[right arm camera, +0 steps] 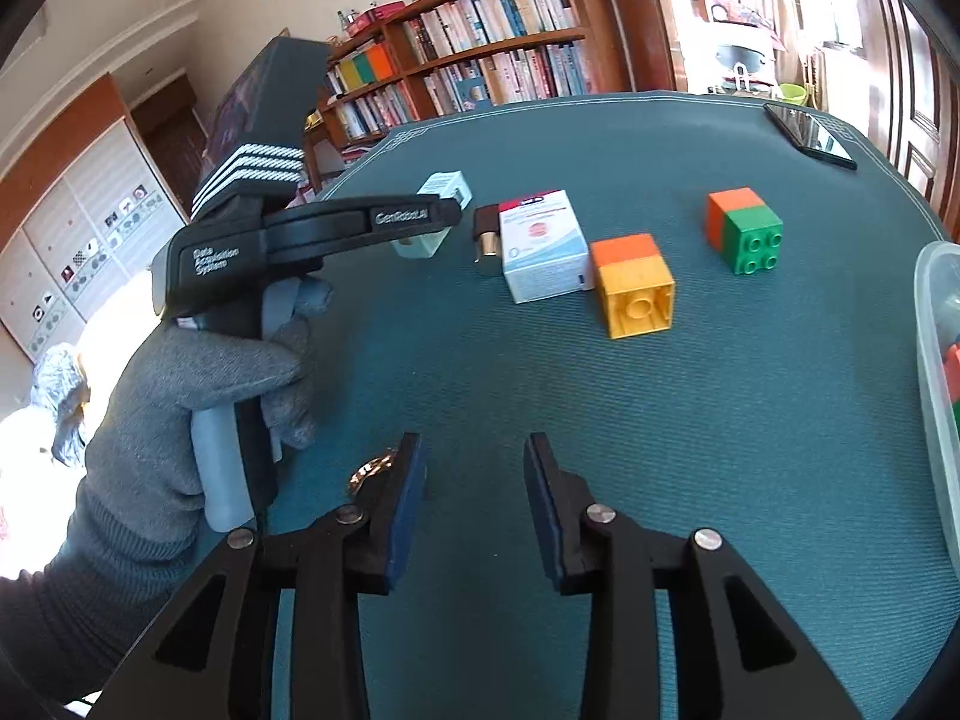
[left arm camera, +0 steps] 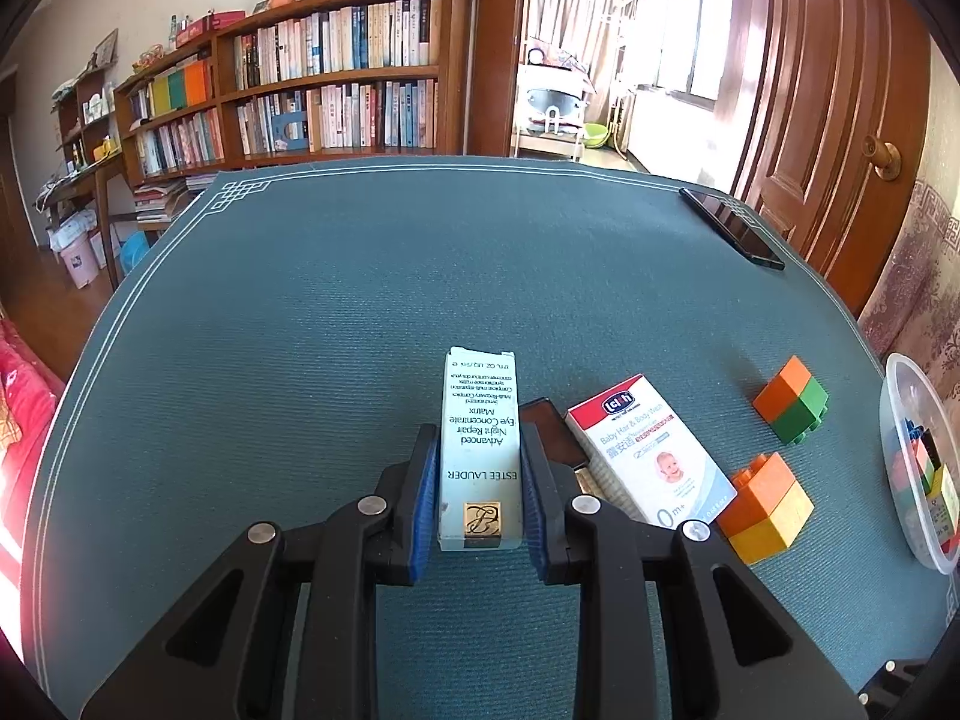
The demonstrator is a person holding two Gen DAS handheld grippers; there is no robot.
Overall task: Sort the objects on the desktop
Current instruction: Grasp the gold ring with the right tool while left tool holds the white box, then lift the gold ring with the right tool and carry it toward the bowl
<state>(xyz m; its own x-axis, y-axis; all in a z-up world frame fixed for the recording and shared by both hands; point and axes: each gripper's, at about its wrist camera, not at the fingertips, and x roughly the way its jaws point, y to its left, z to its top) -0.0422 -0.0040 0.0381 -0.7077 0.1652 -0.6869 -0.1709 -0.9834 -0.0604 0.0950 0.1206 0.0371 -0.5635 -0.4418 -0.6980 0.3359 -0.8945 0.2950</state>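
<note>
- The left hand-held gripper is clamped on the pale box at the frame's lower centre, over the worktop.
- The right hand-held gripper, low centre, stands apart and empty.
- Likely step: carrying the box away.
- Blocks wait mid-right, near the tub at the edge.

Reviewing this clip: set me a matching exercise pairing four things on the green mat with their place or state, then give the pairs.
Things:
1. pale blue carton
2. phone
3. orange-and-green block
4. right gripper

States:
A. lying near the mat's far edge
B. jaws apart, nothing between them
C. clamped in the left gripper
D. on the mat, studs facing the right camera

Pairs: 1-C, 2-A, 3-D, 4-B
</note>
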